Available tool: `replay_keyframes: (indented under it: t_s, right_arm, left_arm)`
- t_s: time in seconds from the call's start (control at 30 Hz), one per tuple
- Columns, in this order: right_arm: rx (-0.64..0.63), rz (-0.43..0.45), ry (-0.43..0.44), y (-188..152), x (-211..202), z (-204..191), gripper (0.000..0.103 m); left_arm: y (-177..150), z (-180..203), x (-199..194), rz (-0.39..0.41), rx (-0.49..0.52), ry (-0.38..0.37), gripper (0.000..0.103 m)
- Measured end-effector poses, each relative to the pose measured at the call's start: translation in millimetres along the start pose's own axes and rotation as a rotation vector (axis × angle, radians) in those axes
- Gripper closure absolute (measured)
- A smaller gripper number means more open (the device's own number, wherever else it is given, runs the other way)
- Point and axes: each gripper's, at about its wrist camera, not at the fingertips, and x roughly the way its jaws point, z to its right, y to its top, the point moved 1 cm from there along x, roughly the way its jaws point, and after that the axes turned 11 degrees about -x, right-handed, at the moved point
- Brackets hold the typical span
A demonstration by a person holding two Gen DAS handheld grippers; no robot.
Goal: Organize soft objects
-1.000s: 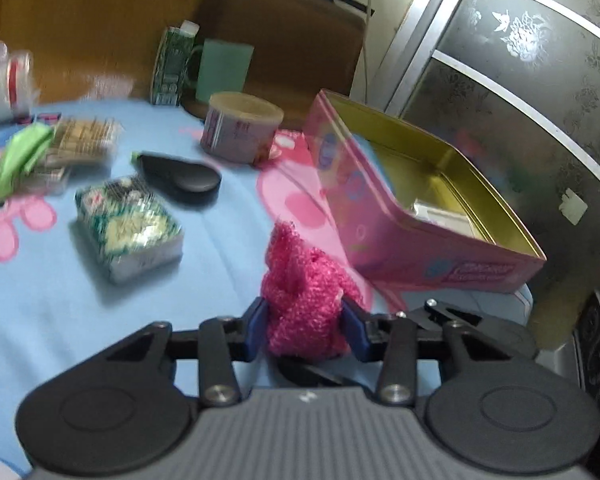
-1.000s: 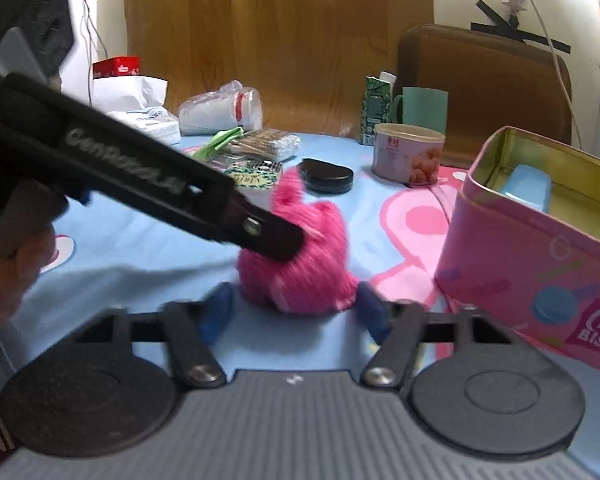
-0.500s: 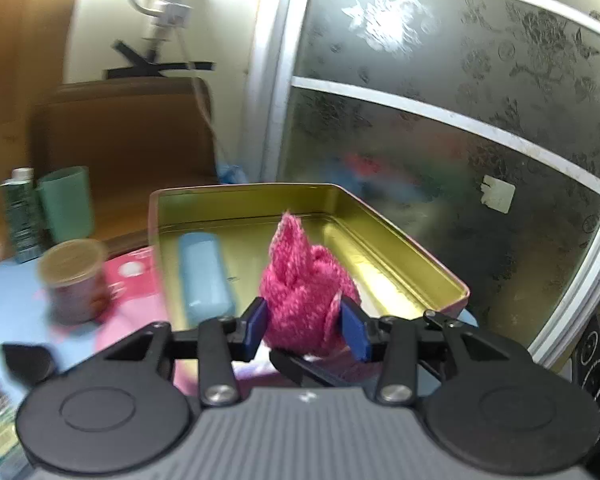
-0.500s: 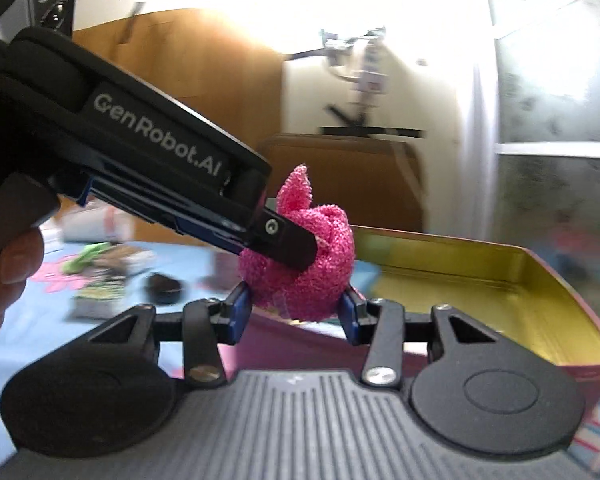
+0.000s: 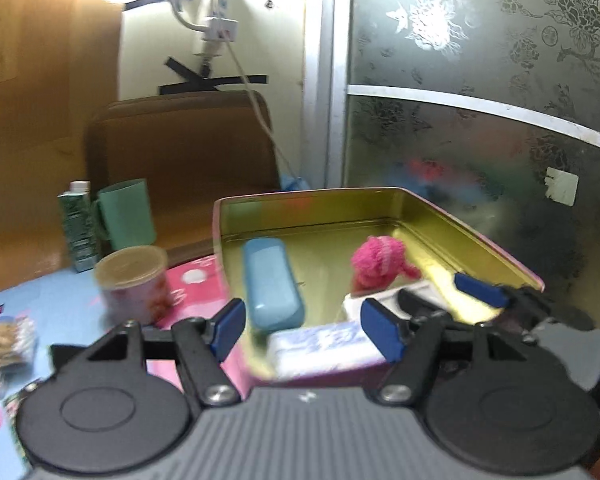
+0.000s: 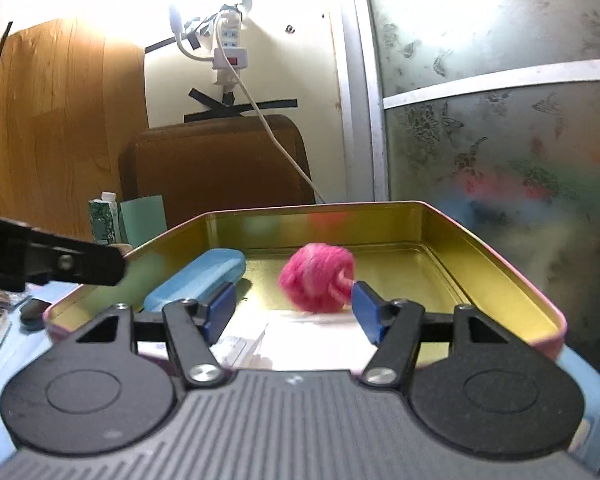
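A fuzzy pink soft toy (image 5: 376,263) lies inside the open pink tin with a gold interior (image 5: 440,220), free of both grippers; it also shows in the right wrist view (image 6: 318,276). My left gripper (image 5: 302,330) is open and empty at the tin's near edge. My right gripper (image 6: 294,312) is open and empty, just in front of the toy over the tin (image 6: 480,248). A light blue case (image 5: 270,282) and white packets (image 5: 324,342) also lie in the tin.
On the blue printed cloth left of the tin stand a snack can (image 5: 132,280), a green cup (image 5: 126,214) and a green carton (image 5: 78,232). A brown chair back (image 5: 180,140) is behind. A patterned glass door (image 5: 480,100) is to the right.
Both grippers carried the pink toy from the cloth to above the tin, then opened. The toy dropped into the tin and lies there loose.
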Motion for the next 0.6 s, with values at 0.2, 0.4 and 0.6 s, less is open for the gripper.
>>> replay_keyframes:
  t_s: [0.2,0.4,0.6]
  right_arm:
    - [-0.008,0.044,0.017,2.3,-21.0,-17.2,0.037]
    - [-0.044,0.076,0.096,14.9,-29.9,-43.7,0.037]
    - [-0.131,0.077,0.232,19.4,-33.9,-87.3,0.037]
  left_arm:
    - [-23.3,-33.4,-30.0,0.023,-0.014,0.06,0.034]
    - [-45.0,-91.7,-49.0,-0.01,-0.106,0.182,0.034]
    - [-63.5,-153.7,-66.3,-0.02,-0.206,0.339,0.033]
